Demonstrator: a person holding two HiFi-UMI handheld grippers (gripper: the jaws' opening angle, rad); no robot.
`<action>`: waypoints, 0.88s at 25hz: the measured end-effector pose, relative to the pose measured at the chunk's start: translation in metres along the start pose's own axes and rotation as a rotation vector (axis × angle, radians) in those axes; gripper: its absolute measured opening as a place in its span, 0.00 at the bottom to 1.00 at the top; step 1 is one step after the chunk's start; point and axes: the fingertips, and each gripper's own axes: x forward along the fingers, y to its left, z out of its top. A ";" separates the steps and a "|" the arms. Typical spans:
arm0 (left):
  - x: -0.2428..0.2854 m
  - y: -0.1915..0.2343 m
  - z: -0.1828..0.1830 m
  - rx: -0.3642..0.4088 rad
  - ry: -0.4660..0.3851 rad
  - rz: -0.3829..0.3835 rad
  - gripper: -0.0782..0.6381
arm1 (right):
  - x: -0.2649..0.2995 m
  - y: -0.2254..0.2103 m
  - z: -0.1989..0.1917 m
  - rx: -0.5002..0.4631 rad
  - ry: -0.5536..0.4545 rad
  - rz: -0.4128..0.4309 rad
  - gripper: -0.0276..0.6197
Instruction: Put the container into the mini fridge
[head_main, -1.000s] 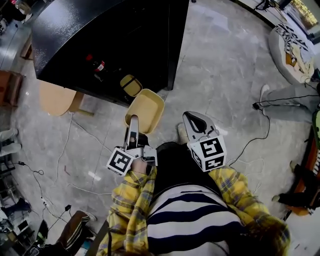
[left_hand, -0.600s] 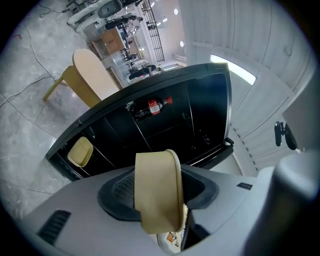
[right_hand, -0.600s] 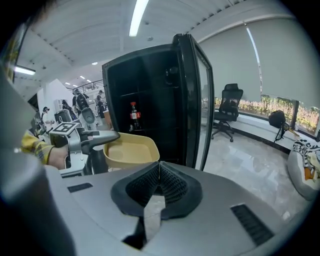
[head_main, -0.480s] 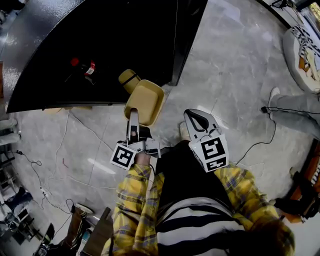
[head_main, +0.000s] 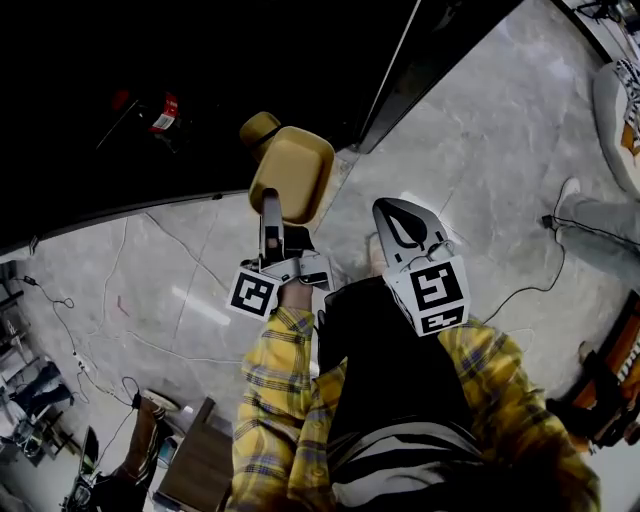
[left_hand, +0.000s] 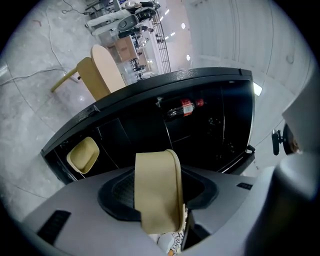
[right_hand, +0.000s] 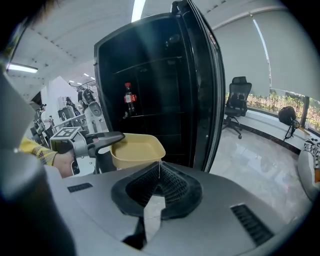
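My left gripper (head_main: 270, 208) is shut on the rim of a yellow container (head_main: 292, 172), held out level in front of the black mini fridge (head_main: 200, 90). In the left gripper view the container's wall (left_hand: 157, 192) stands edge-on between the jaws. The fridge door (right_hand: 205, 85) is swung open on the right, and a red-capped cola bottle (right_hand: 129, 101) stands on a shelf inside. A smaller yellow shape (head_main: 258, 128) on the glossy black looks like the container's reflection. My right gripper (head_main: 404, 232) hangs shut and empty, right of the container and back from it.
A wooden chair (left_hand: 100, 75) stands beyond the fridge's far side. Cables (head_main: 120, 300) trail over the marble floor on the left. An office chair (right_hand: 235, 107) is by the window to the right. A person's leg and shoe (head_main: 585, 205) are at the far right.
The fridge has grown to fill the upper left of the head view. The left gripper has carried the container forward, up to the fridge front. The right gripper has kept its place.
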 end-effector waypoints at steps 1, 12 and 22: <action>0.003 0.005 0.001 -0.010 -0.008 -0.001 0.40 | 0.006 0.000 -0.002 -0.004 0.001 -0.002 0.09; 0.029 0.046 0.014 -0.163 -0.180 -0.034 0.40 | 0.044 0.011 -0.018 -0.029 0.034 0.036 0.09; 0.063 0.075 0.018 -0.246 -0.292 -0.054 0.40 | 0.065 0.011 -0.027 -0.033 0.044 0.053 0.09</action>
